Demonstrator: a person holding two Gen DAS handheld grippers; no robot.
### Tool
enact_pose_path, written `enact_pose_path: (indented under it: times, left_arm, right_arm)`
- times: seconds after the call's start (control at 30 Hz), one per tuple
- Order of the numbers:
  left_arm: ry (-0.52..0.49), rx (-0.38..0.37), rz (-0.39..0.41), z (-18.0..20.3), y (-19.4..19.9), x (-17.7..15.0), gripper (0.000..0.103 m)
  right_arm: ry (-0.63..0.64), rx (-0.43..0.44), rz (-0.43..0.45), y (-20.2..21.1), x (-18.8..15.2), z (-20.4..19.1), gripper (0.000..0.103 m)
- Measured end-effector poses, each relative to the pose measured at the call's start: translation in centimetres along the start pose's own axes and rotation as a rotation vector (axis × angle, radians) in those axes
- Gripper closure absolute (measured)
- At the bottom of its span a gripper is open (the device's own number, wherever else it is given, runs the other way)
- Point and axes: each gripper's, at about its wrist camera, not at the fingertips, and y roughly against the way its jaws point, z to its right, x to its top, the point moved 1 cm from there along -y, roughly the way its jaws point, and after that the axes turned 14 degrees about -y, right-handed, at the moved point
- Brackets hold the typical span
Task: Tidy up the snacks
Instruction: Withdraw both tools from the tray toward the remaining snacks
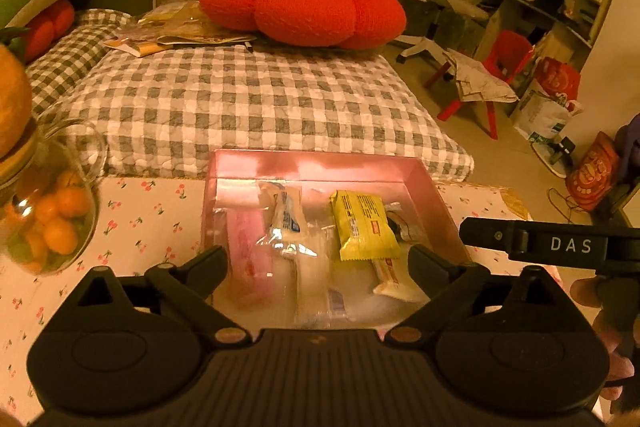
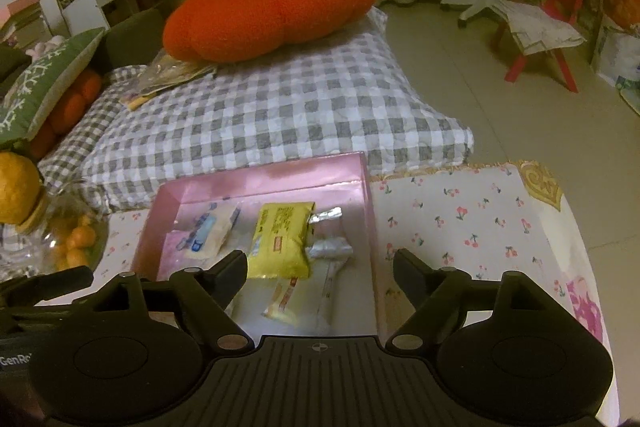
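**Ana:** Both grippers hang over the pink box, am I right? Left gripper has its jaws wide apart with nothing between them, and the right gripper is just as wide and just as empty.

**Ben:** Yes. The left one sits square over the middle of the box. The right one is off toward the box's right wall, so one finger is above the snacks and the other is above the cloth.

**Ana:** Where are the snacks?

**Ben:** All inside the box, on its floor. The yellow pack lies flat near the middle-right, partly on top of a white pack. A pink pack is on the left, and clear packs lie between them.

**Ana:** Which way do they run?

**Ben:** Mostly lengthwise, front to back of the box, long axes pointing away from the cameras toward the checked quilt. The yellow one tilts slightly, its far end leaning left in the left view.

**Ana:** Why hold the jaws so wide?

**Ben:** My guess: they are either fresh from a drop or set for a pick. Laid side by side along one direction, the packs fit the box tidily. The cloth beside the box shows no loose snacks, so the sorting looks nearly finished.
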Motion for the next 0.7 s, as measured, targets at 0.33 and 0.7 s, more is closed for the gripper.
enact_pose_path:
  times: [0.33, 0.7]
  left_arm:
    - [0.031, -0.001, 0.002, -1.1, 3.1, -2.7, 0.001]
    - [0.041, 0.018, -0.055, -1.7, 4.8, -6.9, 0.001]
  right_arm:
    - [-0.012, 0.051, -0.008, 3.5, -2.4, 0.6, 0.016]
    - [0.000, 0.050, -0.022, 5.5, -5.4, 1.8, 0.013]
